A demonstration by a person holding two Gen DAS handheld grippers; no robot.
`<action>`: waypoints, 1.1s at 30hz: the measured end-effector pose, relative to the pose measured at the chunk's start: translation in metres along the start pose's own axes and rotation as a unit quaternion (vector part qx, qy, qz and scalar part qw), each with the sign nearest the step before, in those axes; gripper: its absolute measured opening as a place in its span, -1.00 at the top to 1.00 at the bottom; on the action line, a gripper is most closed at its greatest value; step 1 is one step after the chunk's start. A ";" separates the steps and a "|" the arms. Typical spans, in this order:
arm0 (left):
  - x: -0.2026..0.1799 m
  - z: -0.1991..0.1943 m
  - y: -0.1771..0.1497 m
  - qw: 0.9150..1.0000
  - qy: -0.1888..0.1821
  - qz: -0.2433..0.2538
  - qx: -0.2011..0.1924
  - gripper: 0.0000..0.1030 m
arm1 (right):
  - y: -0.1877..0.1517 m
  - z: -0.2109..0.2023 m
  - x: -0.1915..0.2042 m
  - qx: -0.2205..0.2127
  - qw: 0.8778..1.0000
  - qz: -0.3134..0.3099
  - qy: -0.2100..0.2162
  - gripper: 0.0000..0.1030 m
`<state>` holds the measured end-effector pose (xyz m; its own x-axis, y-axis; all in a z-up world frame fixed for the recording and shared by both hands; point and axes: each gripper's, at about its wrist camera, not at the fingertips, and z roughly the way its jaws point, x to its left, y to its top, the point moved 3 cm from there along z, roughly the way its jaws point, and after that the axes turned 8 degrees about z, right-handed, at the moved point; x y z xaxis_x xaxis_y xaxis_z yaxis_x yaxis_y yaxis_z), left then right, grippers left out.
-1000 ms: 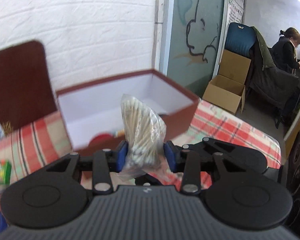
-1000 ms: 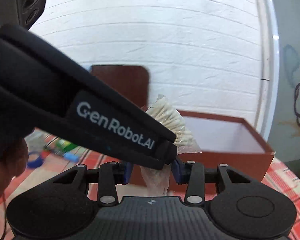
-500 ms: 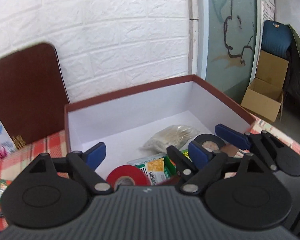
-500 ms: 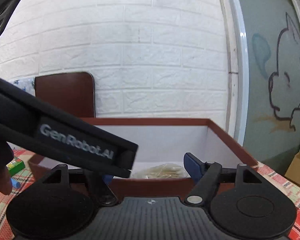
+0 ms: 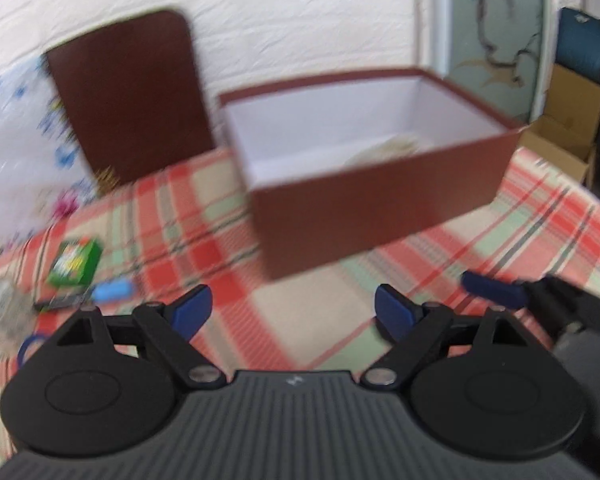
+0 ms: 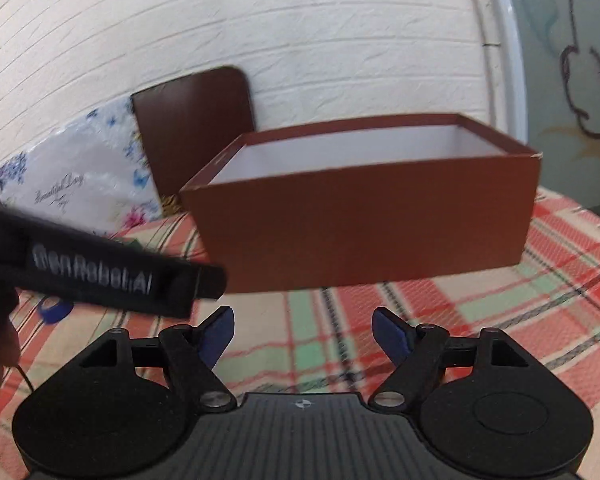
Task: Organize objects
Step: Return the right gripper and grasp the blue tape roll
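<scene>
Brown box (image 5: 380,208) sits open on the plaid tablecloth (image 5: 320,320), a pale bag, possibly cotton swabs (image 5: 384,150), blurred inside. Left gripper (image 5: 292,312) stands wide and empty near the box; right gripper (image 6: 303,330) (jaws opening) holds nothing.

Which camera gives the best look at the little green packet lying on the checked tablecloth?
The left wrist view. The green packet lies in the open on the tablecloth, left of the brown box, though blurred. In the right wrist view, the left gripper's body crosses that area, so the packet cannot be made out.
</scene>
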<state>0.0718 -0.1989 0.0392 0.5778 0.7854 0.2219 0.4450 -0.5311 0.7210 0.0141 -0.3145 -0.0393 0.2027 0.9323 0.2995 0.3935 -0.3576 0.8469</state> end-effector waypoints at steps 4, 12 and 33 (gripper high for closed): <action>0.043 0.011 -0.044 0.996 0.050 -0.046 0.060 -0.75 | -0.018 0.014 0.022 0.070 0.997 -0.010 0.021 -0.49; 0.123 0.001 -0.114 0.983 0.117 -0.122 0.077 -0.82 | -0.042 0.019 0.086 0.103 0.987 -0.115 0.046 -0.56; 0.261 -0.044 -0.218 0.920 0.260 -0.294 0.005 -1.00 | -0.047 0.140 0.268 0.112 0.950 -0.227 0.184 -0.17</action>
<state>0.0958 0.1358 -0.0315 -0.1685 0.9824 0.0805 0.5841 0.0337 0.8110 0.1754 -0.0555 -0.0607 -0.3443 0.9341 0.0944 0.5552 0.1215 0.8228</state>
